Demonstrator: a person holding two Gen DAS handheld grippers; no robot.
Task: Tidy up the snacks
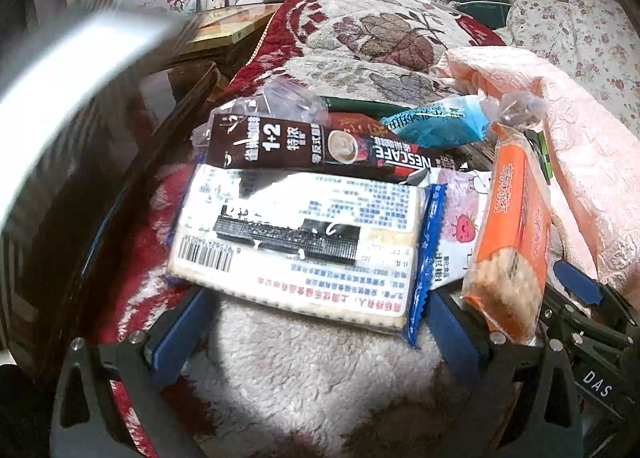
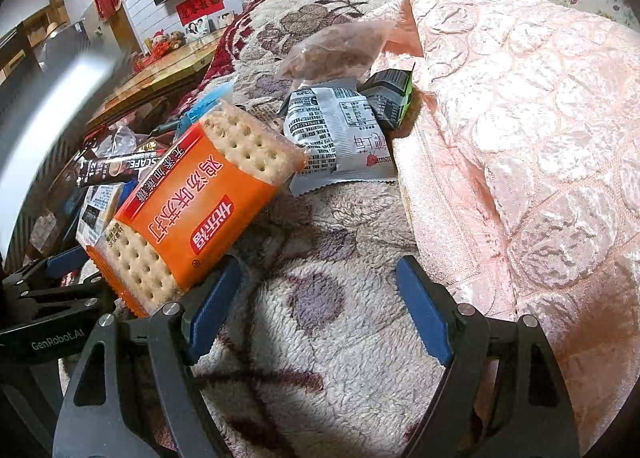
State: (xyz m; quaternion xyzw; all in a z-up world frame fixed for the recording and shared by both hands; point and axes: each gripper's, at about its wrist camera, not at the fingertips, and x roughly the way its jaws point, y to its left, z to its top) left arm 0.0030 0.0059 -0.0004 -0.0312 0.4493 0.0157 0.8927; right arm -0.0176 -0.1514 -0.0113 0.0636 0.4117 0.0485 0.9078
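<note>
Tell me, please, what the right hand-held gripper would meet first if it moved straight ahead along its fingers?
Probably the white printed snack packet. The right hand-held gripper is open over bare fleece blanket, and that packet lies next along the line, though depth is hard to judge.

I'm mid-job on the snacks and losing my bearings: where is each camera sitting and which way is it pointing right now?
Left wrist: on the left claw, looking forward along its open blue fingers at the white cracker pack lying across them, with the Nescafe stick beyond.
Right wrist: on the right claw, looking along its open fingers across the fleece blanket toward the pink quilt.
Shared: the orange cracker pack, the Nescafe stick, and each view catches the other claw at its edge.
</note>
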